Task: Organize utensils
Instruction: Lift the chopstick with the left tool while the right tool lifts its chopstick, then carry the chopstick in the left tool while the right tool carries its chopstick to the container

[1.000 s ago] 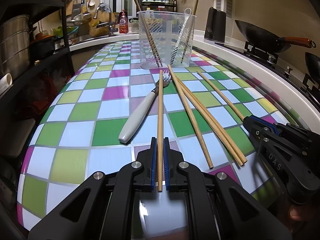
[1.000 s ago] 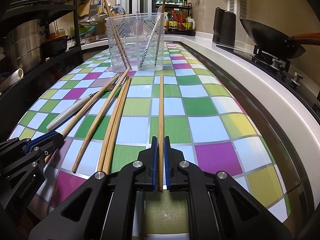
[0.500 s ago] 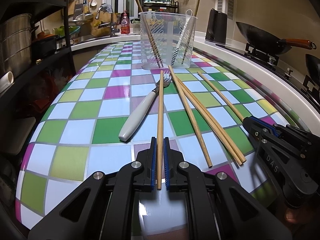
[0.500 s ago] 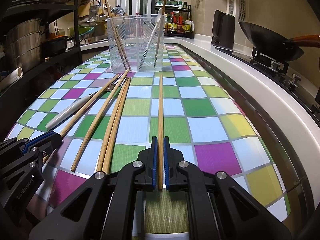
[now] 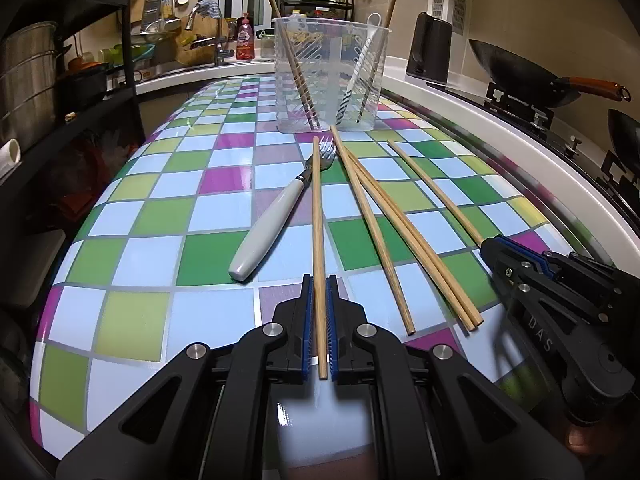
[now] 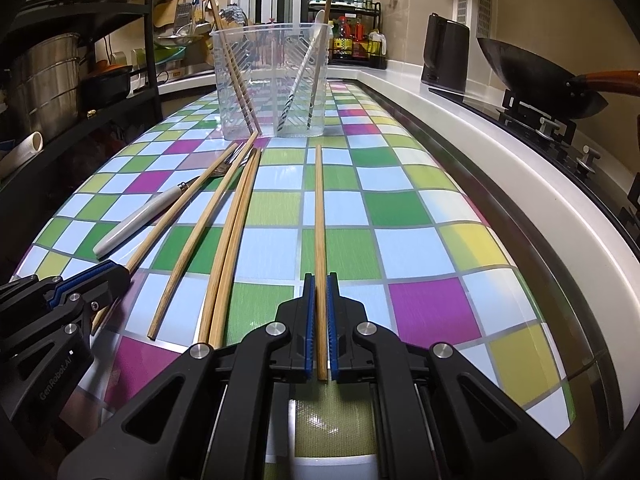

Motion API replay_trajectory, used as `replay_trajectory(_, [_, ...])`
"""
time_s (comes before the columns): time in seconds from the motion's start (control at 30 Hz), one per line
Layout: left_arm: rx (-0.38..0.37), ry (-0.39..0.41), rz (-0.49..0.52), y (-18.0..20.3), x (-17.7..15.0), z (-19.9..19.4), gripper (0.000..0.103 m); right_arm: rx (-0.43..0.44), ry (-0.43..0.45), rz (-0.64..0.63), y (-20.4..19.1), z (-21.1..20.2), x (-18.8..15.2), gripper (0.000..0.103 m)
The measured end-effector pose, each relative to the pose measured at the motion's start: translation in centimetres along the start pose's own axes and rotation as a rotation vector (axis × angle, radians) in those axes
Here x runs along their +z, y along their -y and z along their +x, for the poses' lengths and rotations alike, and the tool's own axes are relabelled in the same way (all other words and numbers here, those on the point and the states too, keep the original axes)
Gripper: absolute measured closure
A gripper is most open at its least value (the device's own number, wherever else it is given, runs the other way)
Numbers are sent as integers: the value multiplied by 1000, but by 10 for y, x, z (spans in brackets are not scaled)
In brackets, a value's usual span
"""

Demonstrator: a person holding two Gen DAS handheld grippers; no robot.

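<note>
Two black handheld grippers with blue finger pads work low over a long table [image 5: 132, 216] covered in a glossy checked cloth of green, purple, pale blue and white squares. Toward the far end of the table stands a clear plastic utensil holder [image 5: 331, 80], with two wooden chopsticks leaning upright inside, one at each side, beside a white-handled utensil.

Between the holder and the grippers lies a fork with a long cream handle [image 5: 276, 216], its tines pointing toward the holder, and just right of it three loose wooden chopsticks [image 5: 394, 224] fanned out on the cloth, two of them touching side by side.

The left gripper [image 5: 320, 328] is closed tightly on the near end of a single wooden chopstick [image 5: 317, 216] whose far tip crosses the fork tines. The right gripper [image 6: 320, 328] is likewise clamped on the near end of another wooden chopstick [image 6: 319, 216], which points straight at the holder, well right of the loose ones
</note>
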State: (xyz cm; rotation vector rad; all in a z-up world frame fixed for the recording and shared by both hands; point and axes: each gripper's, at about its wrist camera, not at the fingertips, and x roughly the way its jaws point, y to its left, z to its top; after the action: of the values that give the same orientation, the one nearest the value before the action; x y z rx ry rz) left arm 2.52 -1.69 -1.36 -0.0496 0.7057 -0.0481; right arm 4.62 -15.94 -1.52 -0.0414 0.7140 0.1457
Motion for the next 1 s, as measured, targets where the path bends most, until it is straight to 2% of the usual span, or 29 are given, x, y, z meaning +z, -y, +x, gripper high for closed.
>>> replay_trajectory(0.23, [0, 22, 6, -1, 3, -7, 97, -11, 33, -3, 0, -12, 14, 97])
replay_trajectory(0.63, [31, 178, 73, 5, 21, -36, 97, -34, 95, 10, 14, -33, 32, 97])
replay_trajectory(1.0, [54, 289, 120, 6, 35, -59, 97, -38, 181, -23, 20, -56, 53, 97])
